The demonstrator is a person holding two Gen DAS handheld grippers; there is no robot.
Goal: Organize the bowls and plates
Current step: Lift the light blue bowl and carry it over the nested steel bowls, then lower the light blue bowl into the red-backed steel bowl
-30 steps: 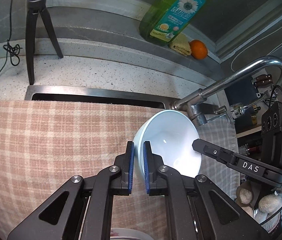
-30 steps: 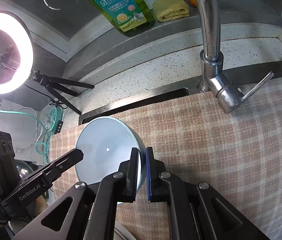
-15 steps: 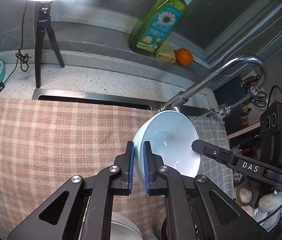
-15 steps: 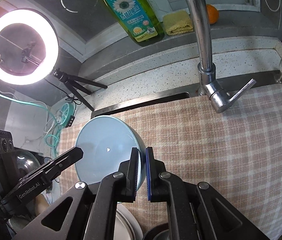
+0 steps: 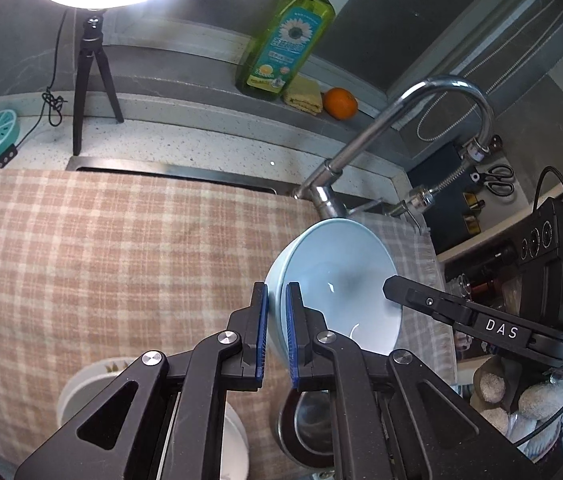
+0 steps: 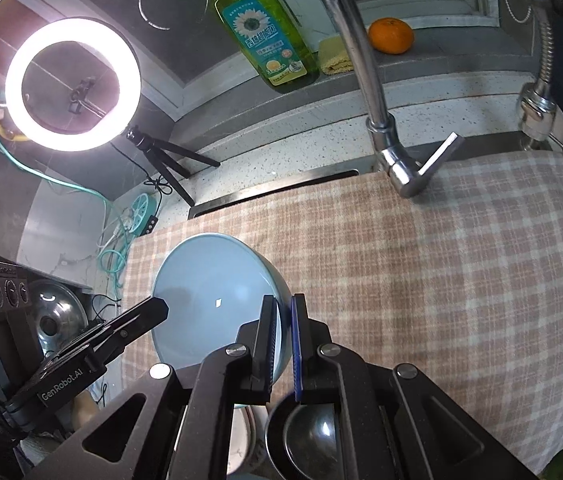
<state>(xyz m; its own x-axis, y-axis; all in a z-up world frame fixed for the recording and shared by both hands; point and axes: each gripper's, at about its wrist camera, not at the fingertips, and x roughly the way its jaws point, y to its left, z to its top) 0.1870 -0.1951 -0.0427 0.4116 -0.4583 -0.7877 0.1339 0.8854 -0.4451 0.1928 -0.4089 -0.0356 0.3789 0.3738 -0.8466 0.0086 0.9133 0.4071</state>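
A pale blue bowl hangs tilted above the checked cloth, held from both sides. My left gripper is shut on its left rim, blue pads either side of the wall. My right gripper is shut on the opposite rim of the same blue bowl. Each gripper's black finger shows in the other's view, at the bowl's far edge. Below, near the lower frame edge, lie a white plate and a dark metal bowl, also seen as the metal bowl in the right wrist view.
A checked cloth covers the sink, with the chrome faucet rising behind it. On the ledge stand a green soap bottle, a yellow sponge and an orange. A ring light on a tripod stands at left.
Both grippers have risen and drawn back with the bowl held between them. The white plate and the metal bowl have come into view beneath; the ring light now shows in the left wrist view.
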